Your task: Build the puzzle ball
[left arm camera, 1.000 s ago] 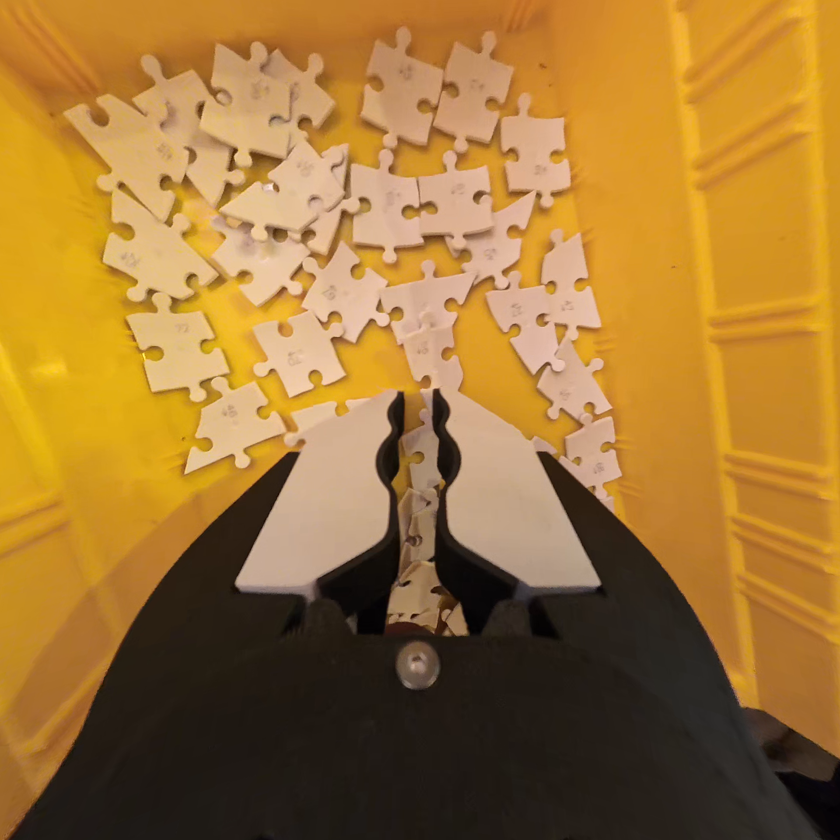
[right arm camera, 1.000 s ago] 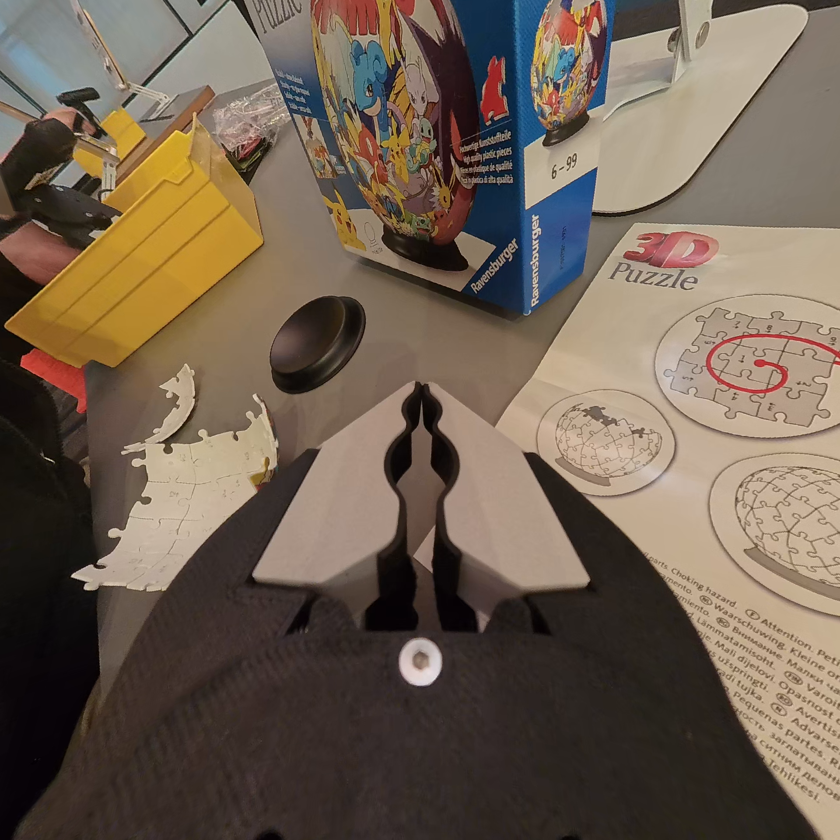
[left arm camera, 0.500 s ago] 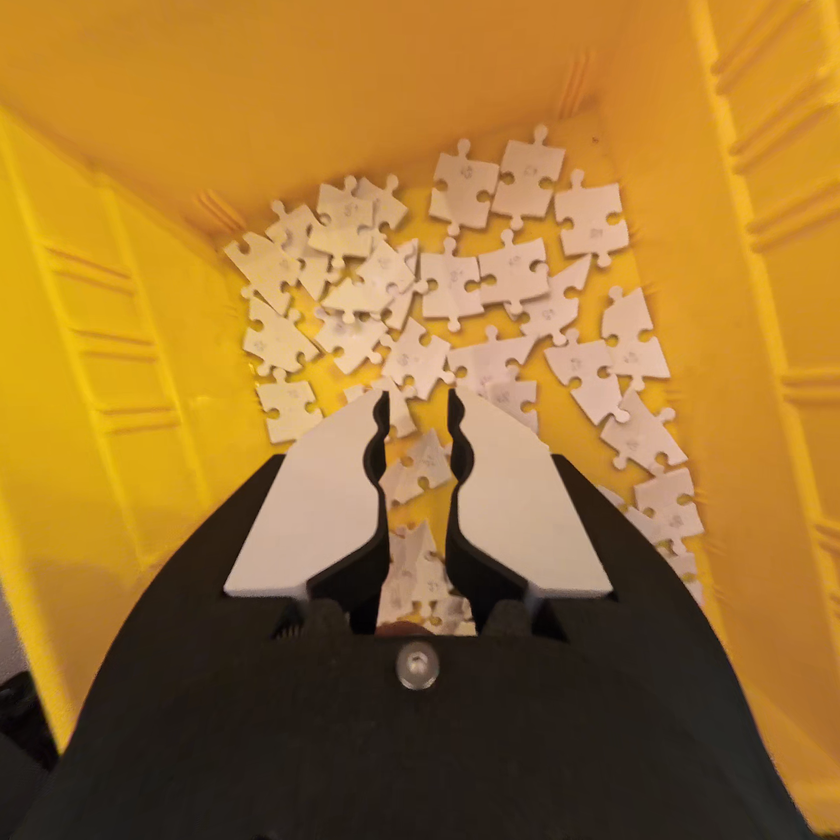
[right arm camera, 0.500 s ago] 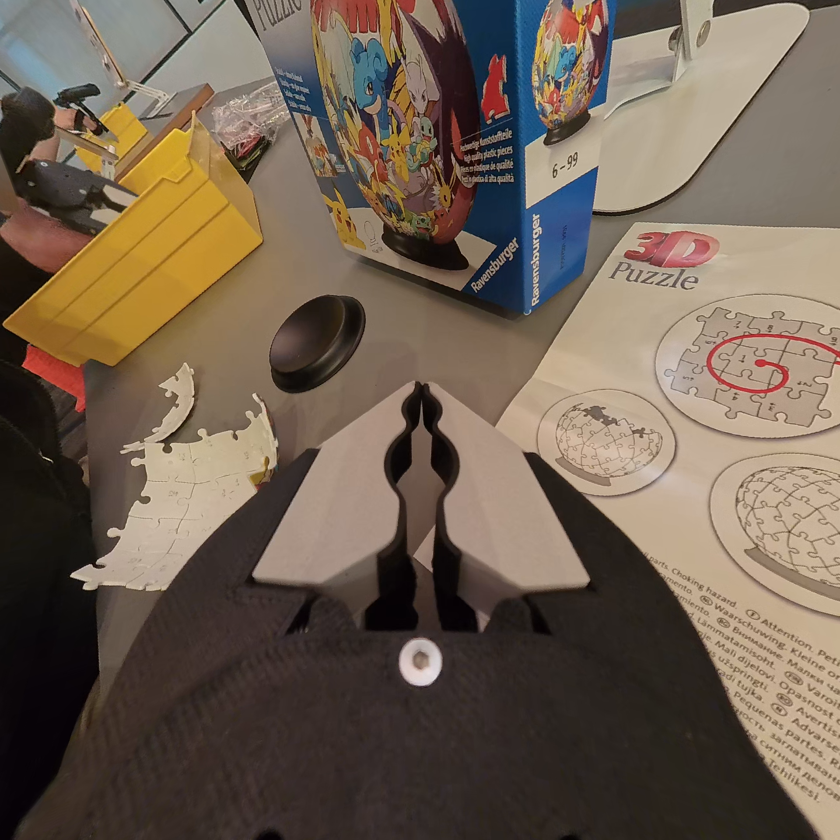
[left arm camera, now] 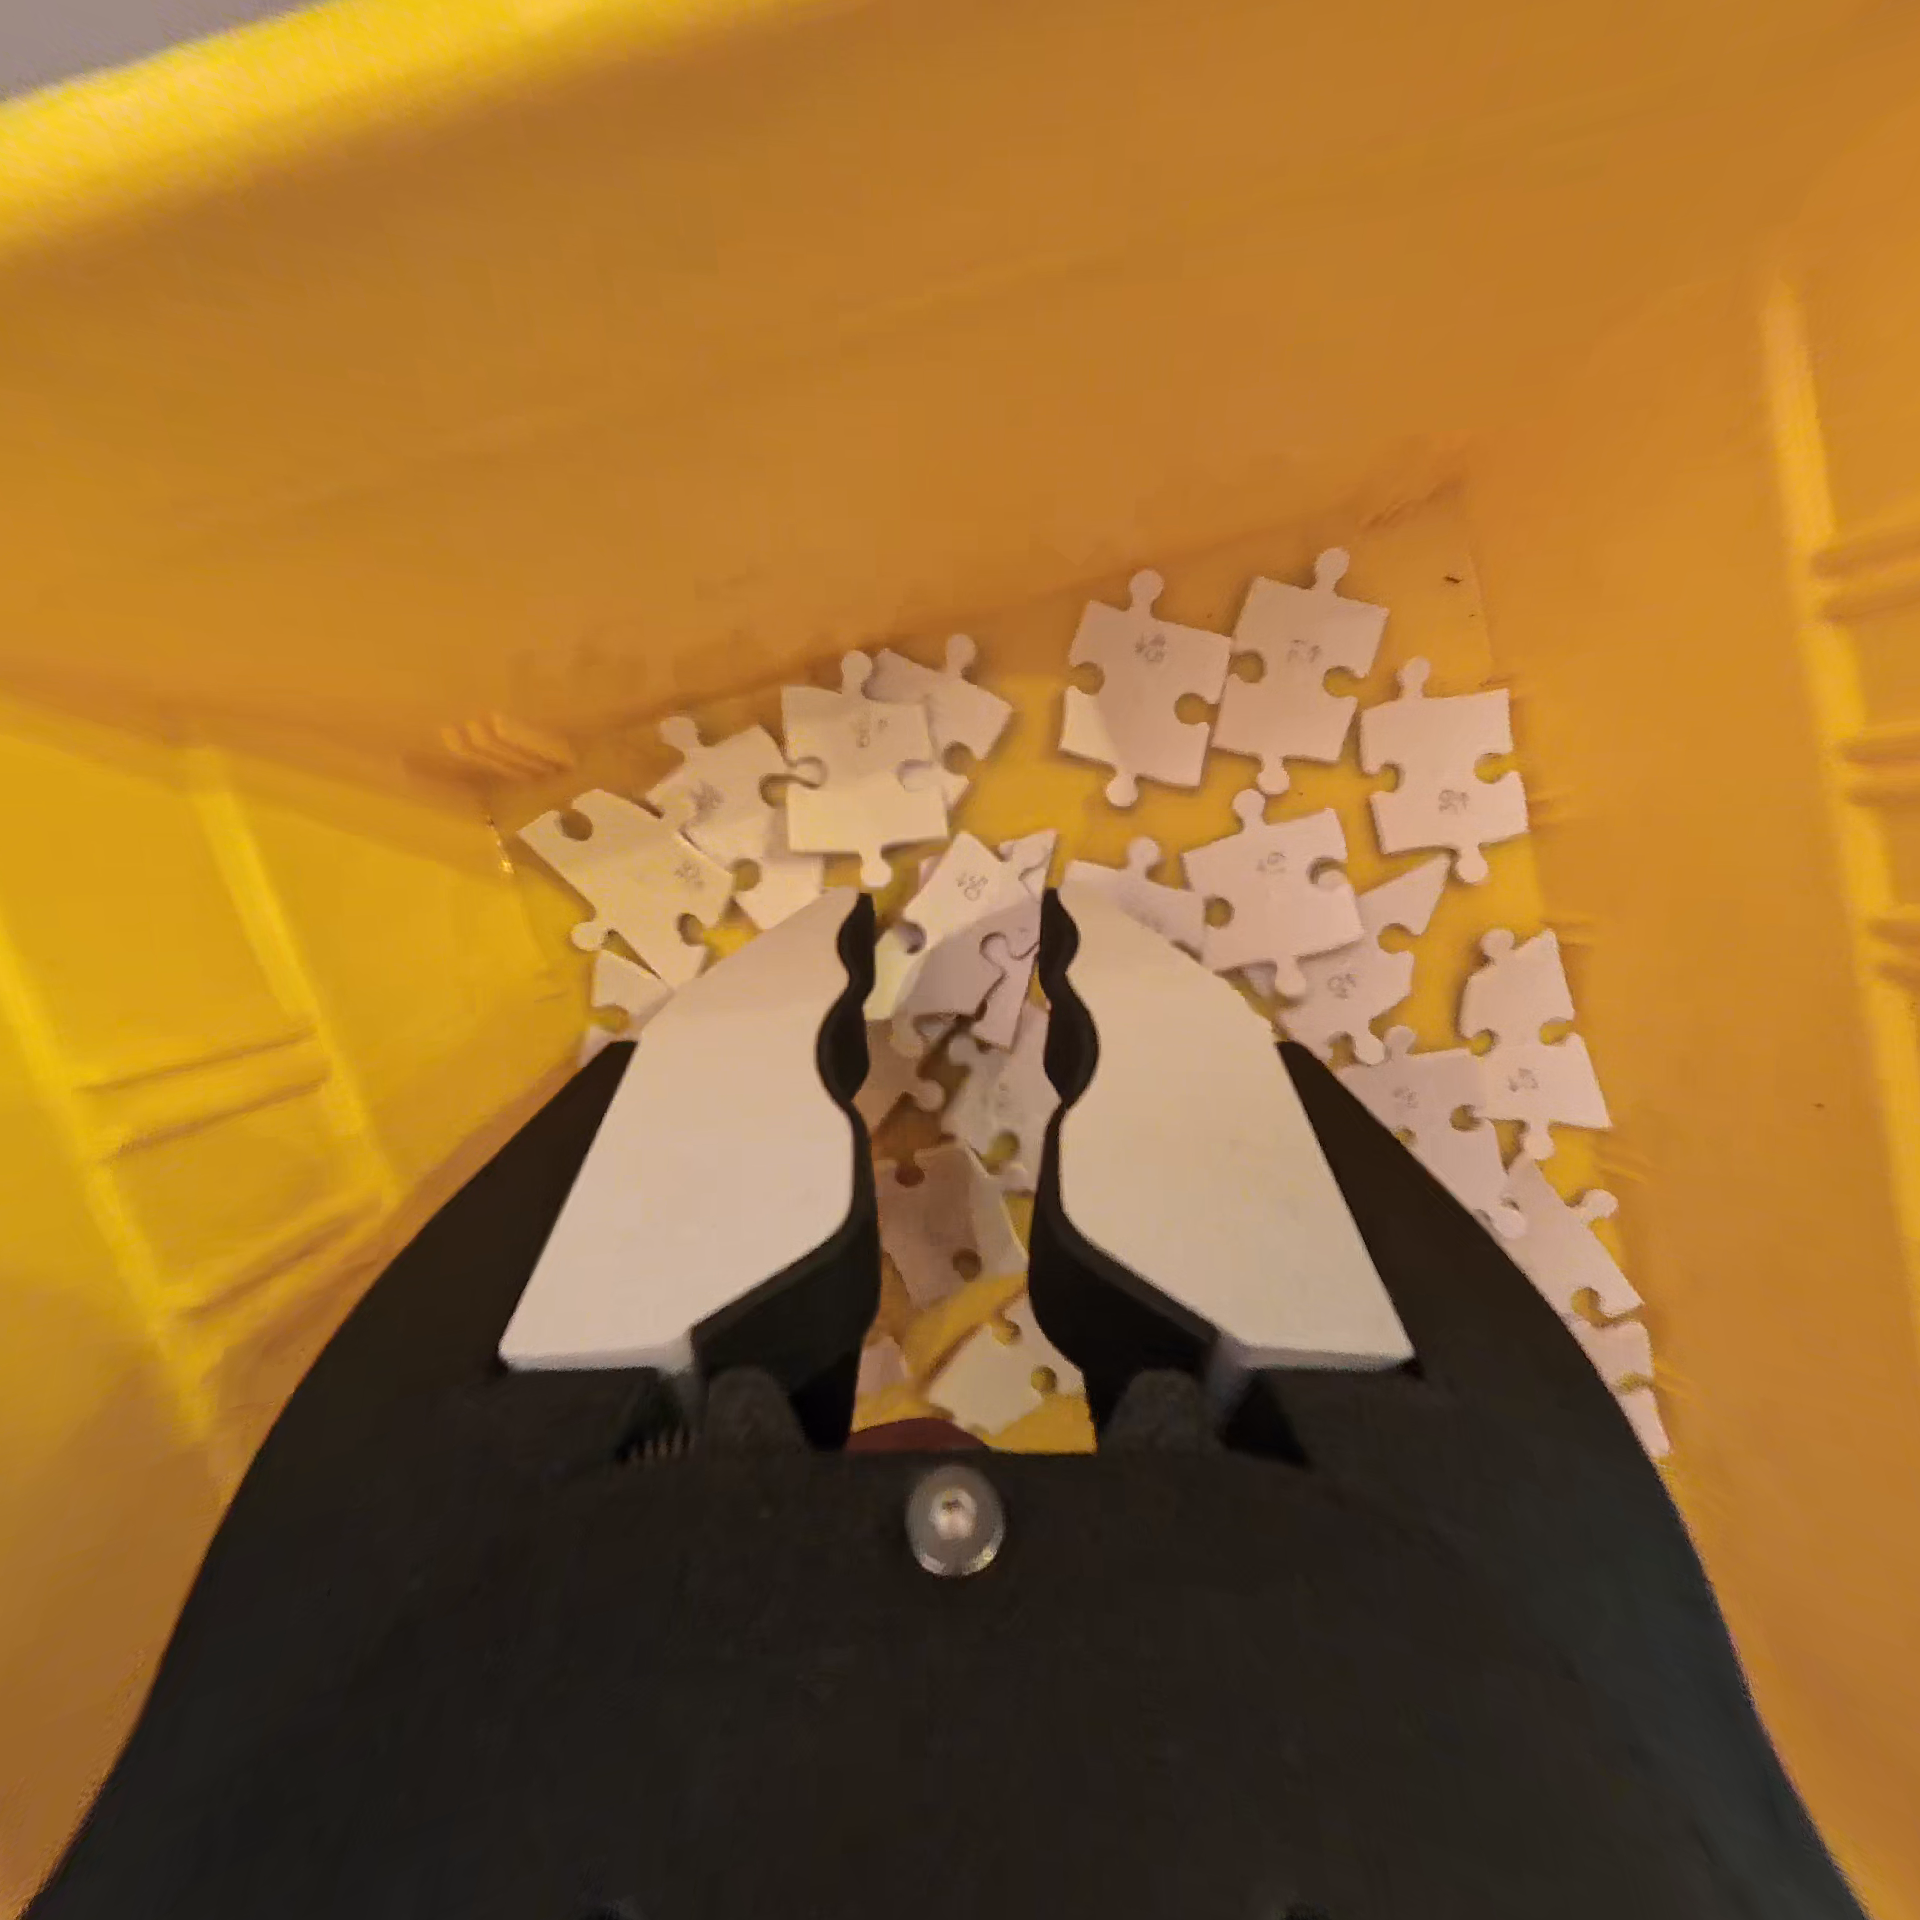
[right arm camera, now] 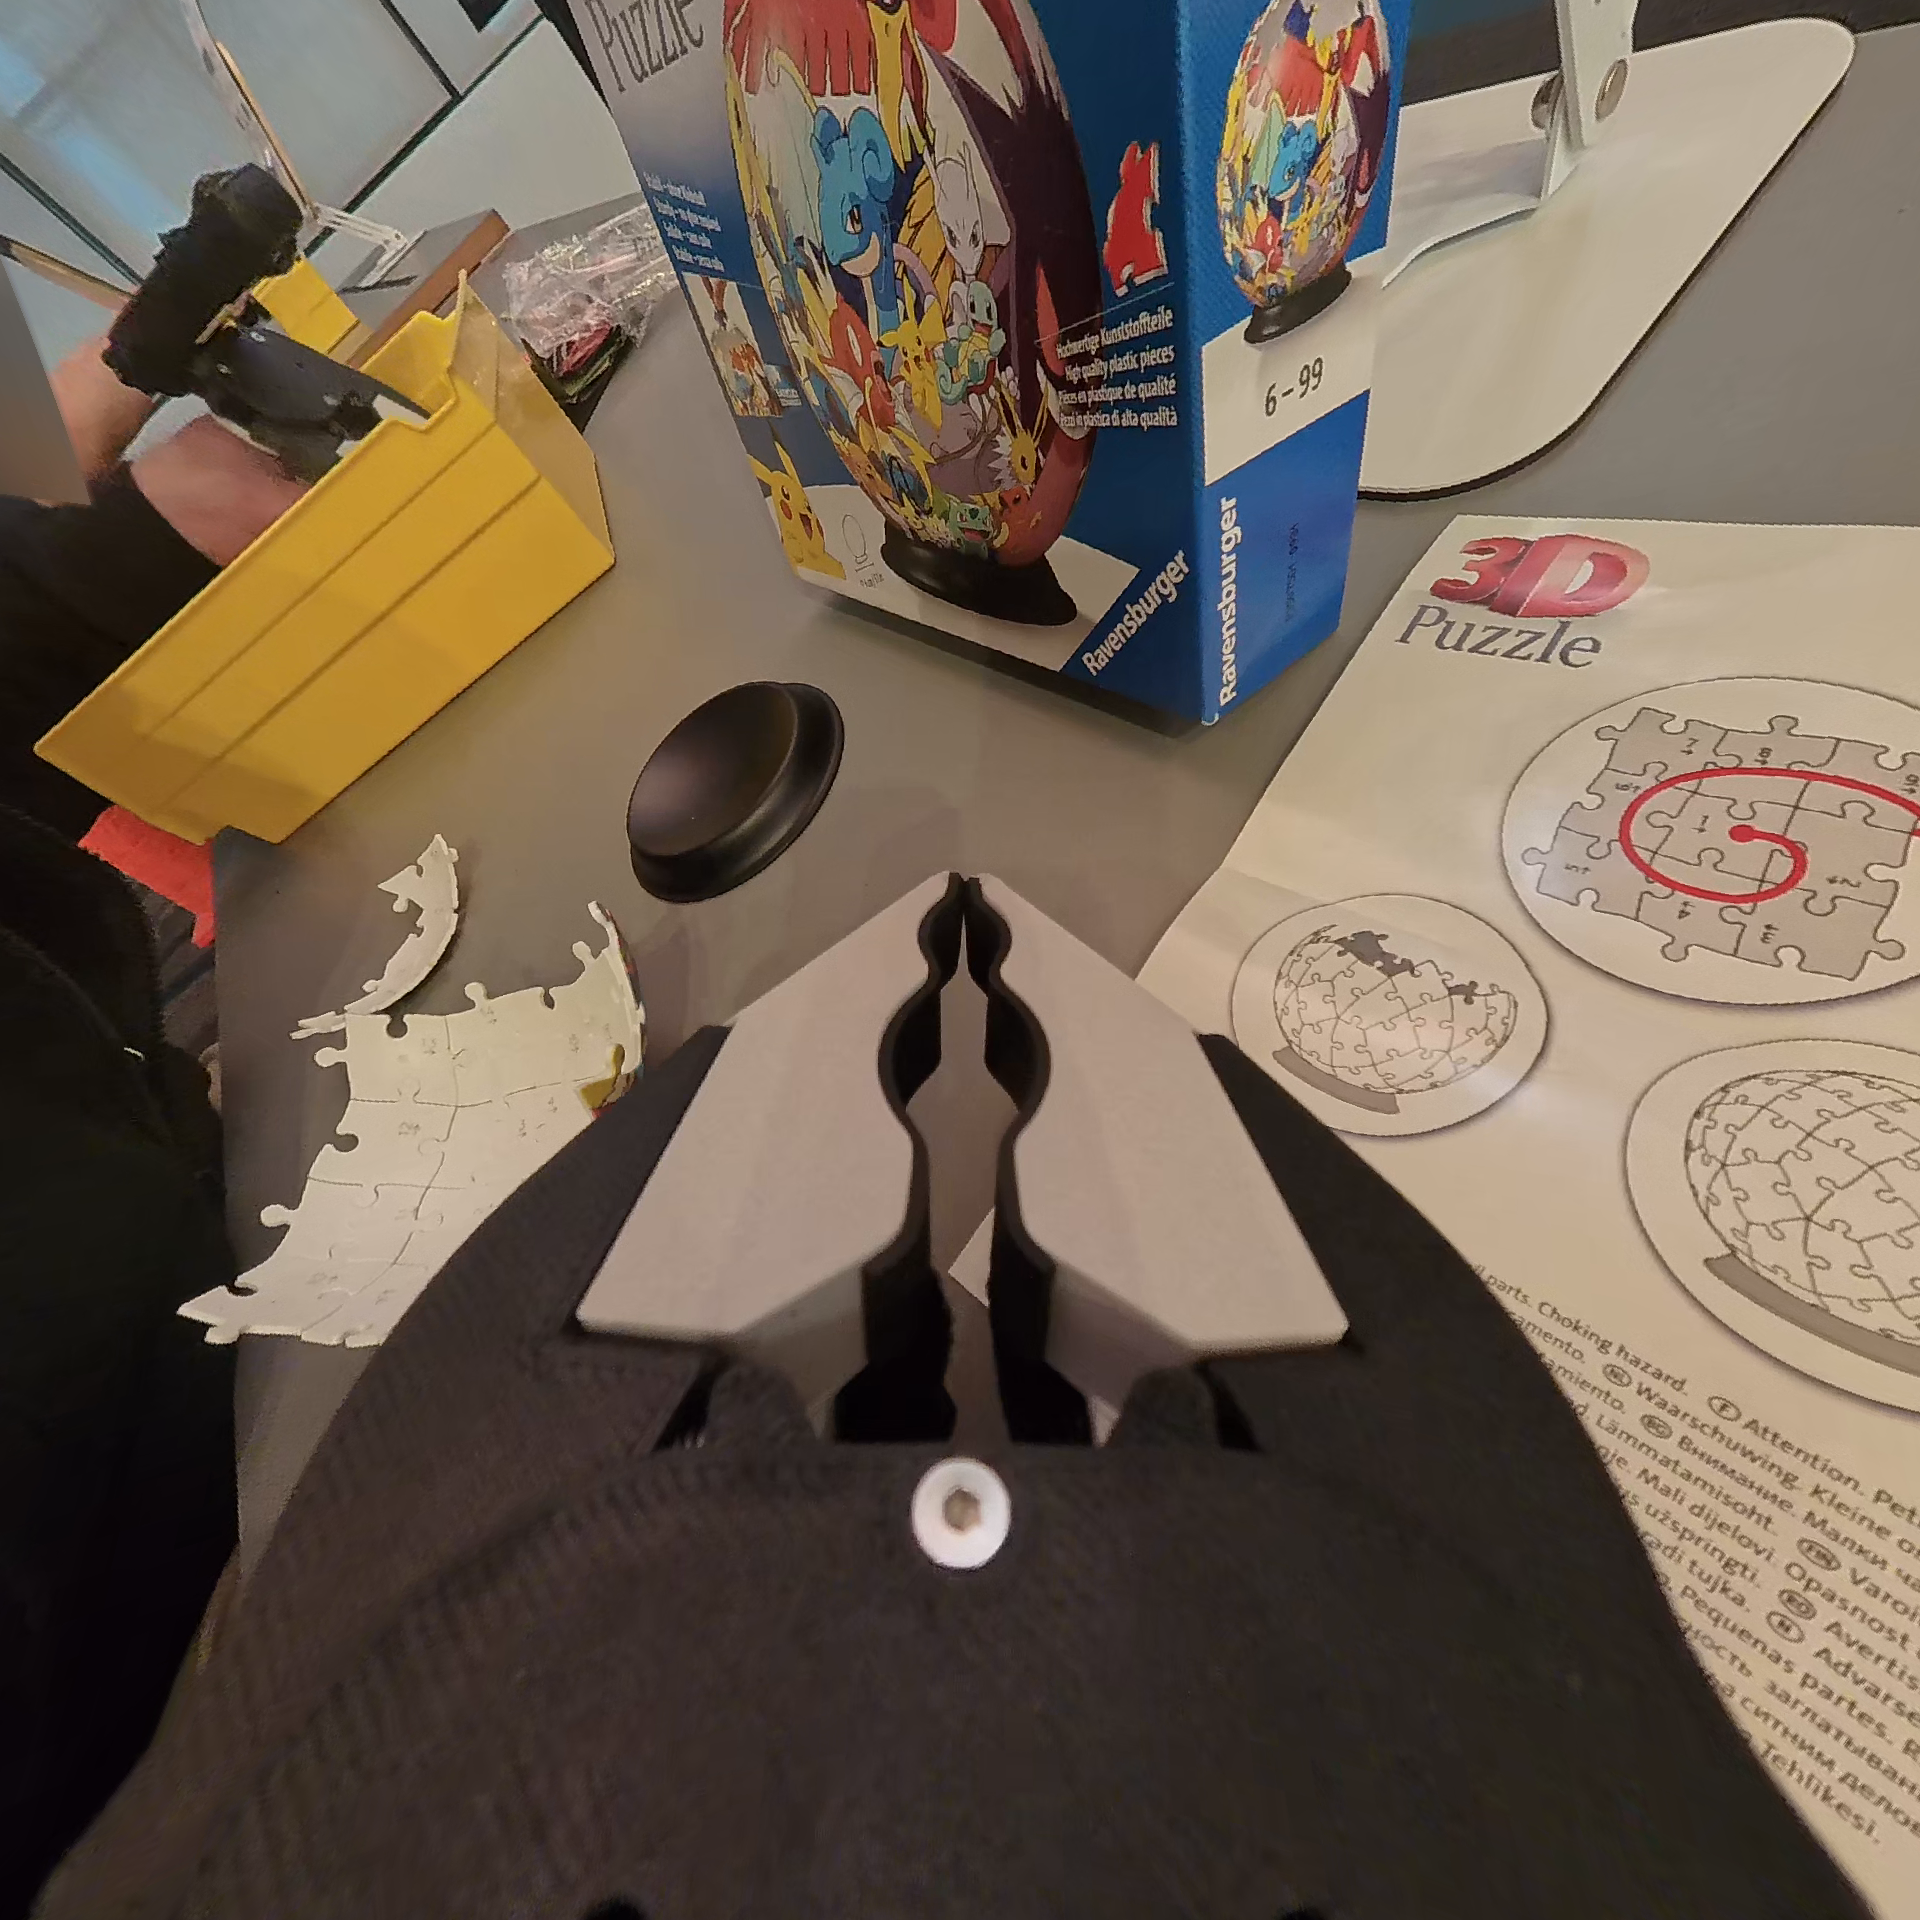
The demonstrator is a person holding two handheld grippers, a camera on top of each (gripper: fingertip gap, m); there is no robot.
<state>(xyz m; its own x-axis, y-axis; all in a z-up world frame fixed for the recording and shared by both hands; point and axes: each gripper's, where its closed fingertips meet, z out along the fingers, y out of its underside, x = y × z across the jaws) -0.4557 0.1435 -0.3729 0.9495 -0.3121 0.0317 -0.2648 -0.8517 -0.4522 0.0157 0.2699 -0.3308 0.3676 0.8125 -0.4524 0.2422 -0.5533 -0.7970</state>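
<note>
Many white puzzle pieces (left arm camera: 1273,888) lie in my yellow bin (left arm camera: 727,416); my left tongs (left arm camera: 951,909) hang above them, parted and empty. My right tongs (right arm camera: 958,883) sit closed on nothing over the table (right arm camera: 935,769), beside the part-built shell (right arm camera: 436,1122)

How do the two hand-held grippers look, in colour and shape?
Both look alike. The left hand-held gripper has a broad black body with a coarse printed texture, two pale grey wedge-shaped fingers with wavy black inner pads, and one silver screw at its centre. The right hand-held gripper has the same black body, grey fingers and wavy pads; its centre screw sits in a white ring.
</note>
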